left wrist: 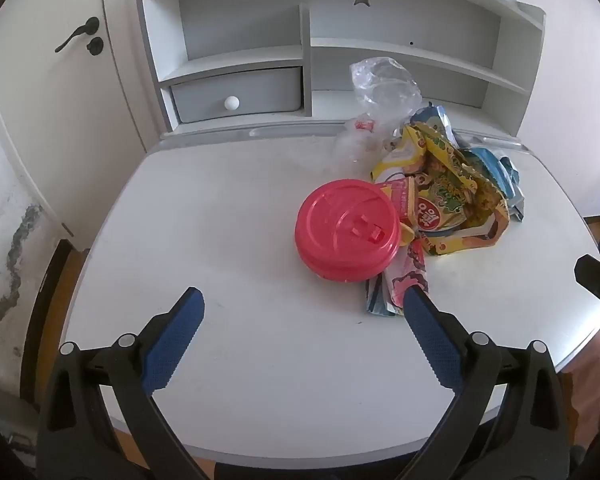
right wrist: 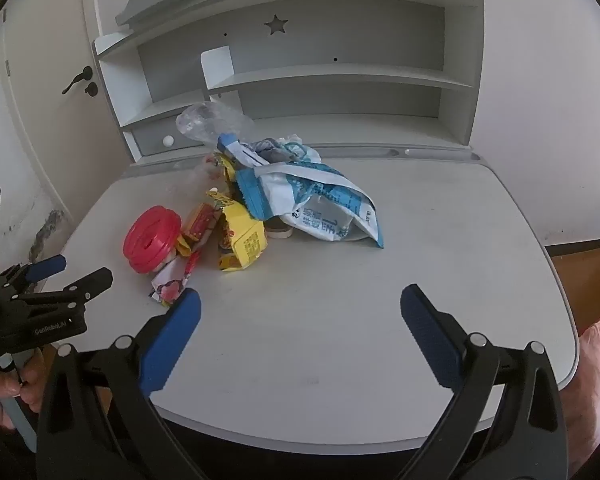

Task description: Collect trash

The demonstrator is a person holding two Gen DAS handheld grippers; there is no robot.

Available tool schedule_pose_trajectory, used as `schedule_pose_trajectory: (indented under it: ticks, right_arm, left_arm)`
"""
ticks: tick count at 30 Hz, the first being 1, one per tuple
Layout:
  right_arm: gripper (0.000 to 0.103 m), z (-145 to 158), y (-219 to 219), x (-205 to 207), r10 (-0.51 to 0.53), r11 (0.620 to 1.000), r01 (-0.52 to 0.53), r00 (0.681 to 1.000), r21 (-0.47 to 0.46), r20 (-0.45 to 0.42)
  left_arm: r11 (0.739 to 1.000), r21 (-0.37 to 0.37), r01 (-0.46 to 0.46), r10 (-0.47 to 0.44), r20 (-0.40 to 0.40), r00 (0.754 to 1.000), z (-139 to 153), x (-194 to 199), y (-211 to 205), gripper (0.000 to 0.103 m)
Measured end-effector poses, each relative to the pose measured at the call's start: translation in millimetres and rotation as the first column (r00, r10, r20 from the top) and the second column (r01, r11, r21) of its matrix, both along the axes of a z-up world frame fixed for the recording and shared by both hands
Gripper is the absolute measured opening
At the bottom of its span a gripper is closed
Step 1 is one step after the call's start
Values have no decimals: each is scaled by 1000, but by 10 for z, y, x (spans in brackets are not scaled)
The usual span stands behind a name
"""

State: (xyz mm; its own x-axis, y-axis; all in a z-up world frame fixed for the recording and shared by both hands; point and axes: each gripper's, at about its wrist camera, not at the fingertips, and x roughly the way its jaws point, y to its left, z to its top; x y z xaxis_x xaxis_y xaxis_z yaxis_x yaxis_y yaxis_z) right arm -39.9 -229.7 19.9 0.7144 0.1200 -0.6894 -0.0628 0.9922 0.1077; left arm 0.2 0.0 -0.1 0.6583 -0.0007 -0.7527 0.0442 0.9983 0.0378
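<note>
The left gripper (left wrist: 302, 300) hangs over the near part of the tabletop (left wrist: 220, 208) with its jaws spread wide and nothing between them. Its right pad (left wrist: 432, 340) overlaps, in the left wrist view, the near end of a pink wrapper (left wrist: 406, 276); whether they touch cannot be told. Just beyond lies a red lid (left wrist: 346, 234), flat on the tabletop, resting against the trash pile. Behind it sit a small red-and-yellow box (left wrist: 404, 196), a yellow snack bag (left wrist: 456, 200), a blue-and-white bag (left wrist: 500, 172) and, farthest back, a crumpled clear bag (left wrist: 384, 88).

The right gripper (right wrist: 300, 308) also stands wide open and empty, over bare tabletop nearer the front edge. The pile lies ahead of it and to the left: the blue-and-white bag (right wrist: 328, 208) is nearest its centre line, with the yellow bag (right wrist: 242, 240) and red lid (right wrist: 152, 238) further left. The left gripper (right wrist: 76, 276) shows at the left edge of this view, held by a hand (right wrist: 4, 392).

Behind the tabletop rises a grey shelf unit (left wrist: 380, 32) with a star cut-out and a small drawer (left wrist: 236, 96). A white door (left wrist: 60, 80) stands to its left.
</note>
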Motion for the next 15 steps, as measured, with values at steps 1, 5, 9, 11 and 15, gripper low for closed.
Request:
schedule_pose_trajectory:
  ticks: [1,5,9,11,15]
  right_arm:
    - [97,6,4,-3,-2,1000,2,1000,1,0]
    - [97,14,4,1,5,1000,-5,1000,9,-5]
    - [97,-28,25,49,2,1000,-2,1000,11,-2]
    - [97,-26,18,54,2,1000,-2,1000,10,1]
    - [97,10,19,-10,3,1000,-3,1000,11,1]
  left_arm:
    - [1000,-5,0,0,5,1000,2,-2,2,97]
    - [1000,-1,0,1,7,1000,9,-1,0,97]
    - [1000,1,-1,1,9,1000,16,4,-8,97]
    - [1000,-6,2,-1,9,1000,3,-2,1,97]
    - [1000,-6,2,-2,11,1000,16,-9,0,97]
